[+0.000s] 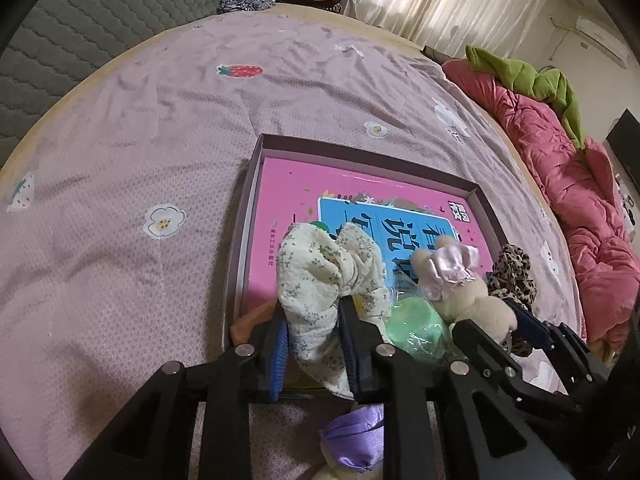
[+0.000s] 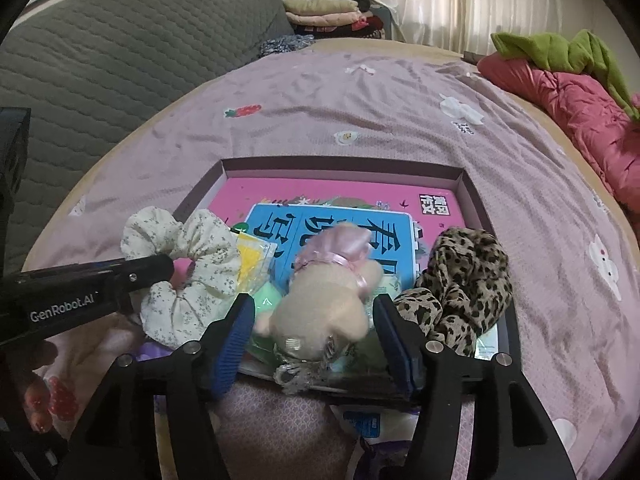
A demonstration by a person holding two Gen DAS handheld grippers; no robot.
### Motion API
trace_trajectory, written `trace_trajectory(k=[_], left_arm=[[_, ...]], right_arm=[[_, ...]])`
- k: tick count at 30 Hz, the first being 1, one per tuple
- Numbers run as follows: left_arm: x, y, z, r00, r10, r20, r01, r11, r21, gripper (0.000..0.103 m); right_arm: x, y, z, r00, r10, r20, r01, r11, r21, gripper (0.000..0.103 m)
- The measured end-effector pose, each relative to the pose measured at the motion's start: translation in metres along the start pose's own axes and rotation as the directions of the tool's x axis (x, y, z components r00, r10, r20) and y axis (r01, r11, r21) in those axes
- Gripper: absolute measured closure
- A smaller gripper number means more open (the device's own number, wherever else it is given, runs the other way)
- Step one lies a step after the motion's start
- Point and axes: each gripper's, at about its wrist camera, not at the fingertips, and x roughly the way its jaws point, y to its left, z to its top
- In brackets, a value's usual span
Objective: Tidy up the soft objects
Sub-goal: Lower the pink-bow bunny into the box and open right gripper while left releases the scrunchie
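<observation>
A shallow box [image 2: 460, 178] with a pink book [image 2: 320, 192] in its bottom lies on the bed [image 2: 360, 92], and the soft things sit at its six o'clock end. The left gripper [image 1: 314, 330] has its jaws around the cream floral scrunchie [image 1: 320, 272], whose cloth fills the narrow gap between the blue pads; whether they press on it cannot be told. The right gripper [image 2: 316, 322] stands with its jaws wide open on either side of the small plush toy in a pink dress [image 2: 328, 284], clear of it at nine and three o'clock. The toy rests on a mint-green packet [image 1: 416, 320]. At the toy's three o'clock lies a leopard-print scrunchie [image 2: 460, 280]. A pink quilt [image 1: 560, 168] is heaped at the bed's three o'clock edge.
</observation>
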Motion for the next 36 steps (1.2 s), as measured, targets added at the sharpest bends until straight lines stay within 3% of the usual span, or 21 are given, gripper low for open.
trace_trajectory(k=[4, 8, 36], left_arm=[[-0.002, -0.001, 0.0, 1.0, -0.002, 0.009, 0.002, 1.0, 0.001, 0.07], [-0.005, 0.001, 0.005, 0.999, 0.018, 0.029, -0.018, 1.0, 0.001, 0.049], [-0.055, -0.007, -0.009, 0.994, 0.05, 0.095, -0.052, 0.998, 0.022, 0.044]], right_arm=[[-0.012, -0.001, 0.0, 1.0, 0.0, 0.024, 0.0, 1.0, 0.002, 0.039], [-0.028, -0.006, -0.001, 0.999, -0.003, 0.053, 0.003, 1.0, 0.012, 0.038], [-0.074, -0.021, -0.01, 0.991, -0.076, 0.109, 0.072, 0.997, 0.04, 0.032]])
